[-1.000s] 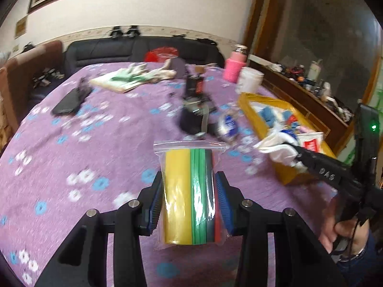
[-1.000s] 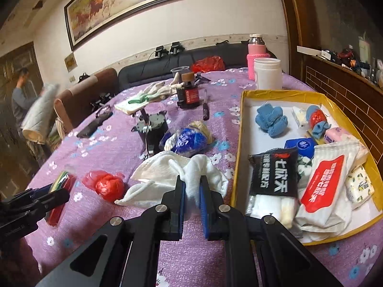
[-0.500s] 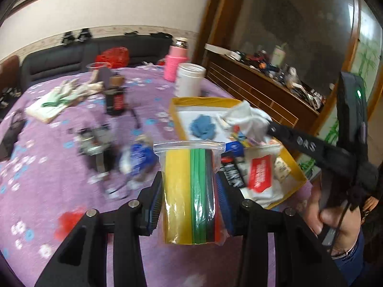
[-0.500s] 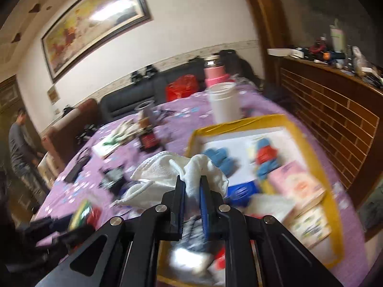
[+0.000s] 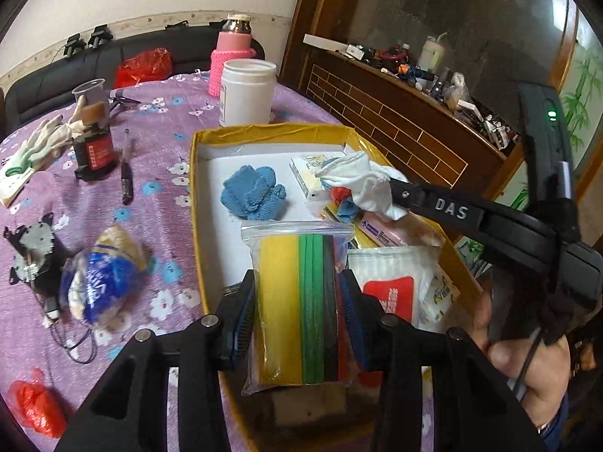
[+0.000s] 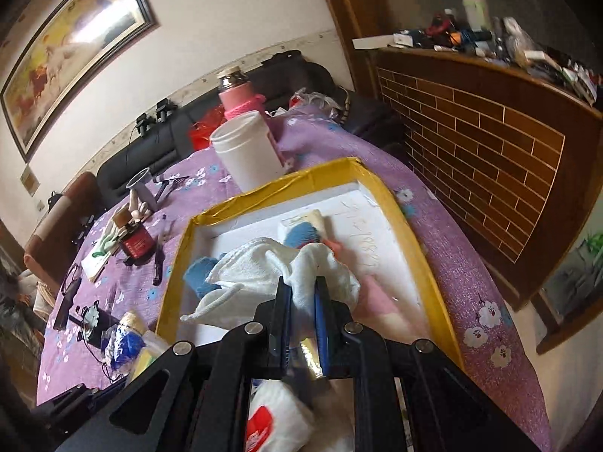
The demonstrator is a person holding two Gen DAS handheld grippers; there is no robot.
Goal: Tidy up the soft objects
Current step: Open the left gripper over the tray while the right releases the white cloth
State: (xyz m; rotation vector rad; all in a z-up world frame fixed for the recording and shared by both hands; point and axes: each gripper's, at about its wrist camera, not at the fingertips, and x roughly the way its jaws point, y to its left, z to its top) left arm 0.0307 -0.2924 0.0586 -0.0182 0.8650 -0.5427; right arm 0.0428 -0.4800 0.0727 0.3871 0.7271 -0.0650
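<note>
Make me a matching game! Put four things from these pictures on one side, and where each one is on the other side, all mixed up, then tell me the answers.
Things:
1. clear zip bag of yellow, green and black sheets
2. white cloth
3. blue knitted cloth
4. small red plastic bag

Places:
A. lying on the white floor of the yellow box
B. pinched in the right gripper
C. on the purple flowered tablecloth
D. clamped in the left gripper

Pairs: 1-D, 2-B, 3-A, 4-C

Lying ahead of the grippers: one yellow tray [image 5: 196, 203], one blue cloth [image 5: 251, 193], two red bags [image 5: 35, 408], one white jar [image 5: 247, 92].
</note>
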